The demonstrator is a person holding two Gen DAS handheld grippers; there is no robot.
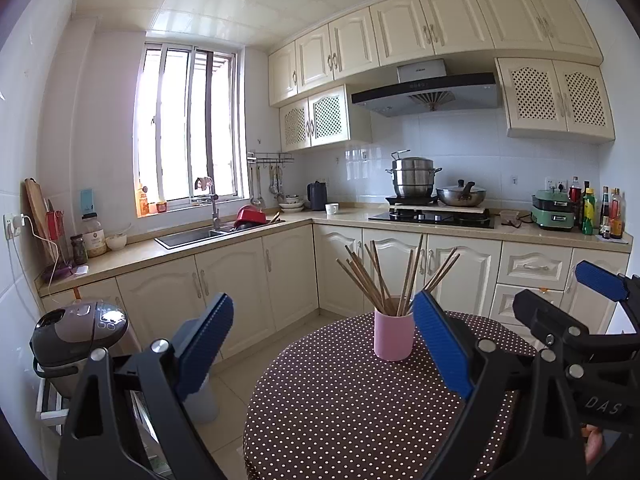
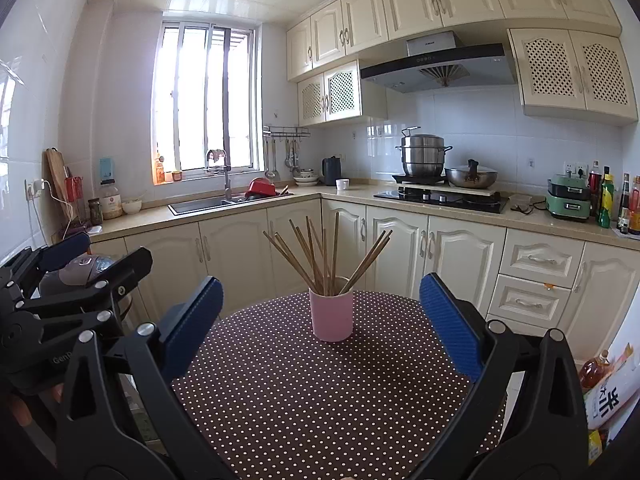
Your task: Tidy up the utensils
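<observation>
Both my grippers, left gripper (image 1: 324, 344) and right gripper (image 2: 320, 320), gape wide, empty. Chopsticks (image 2: 326, 258) already stand in the cup (image 2: 331, 314) at twelve o'clock; next, probably nothing.

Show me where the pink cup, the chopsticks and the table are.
pink cup (image 2: 331, 316), right wrist view, front wall of the cup.
chopsticks (image 2: 297, 259), right wrist view, shaft of one leaning left.
table (image 2: 320, 400), right wrist view, bare dotted cloth.
</observation>
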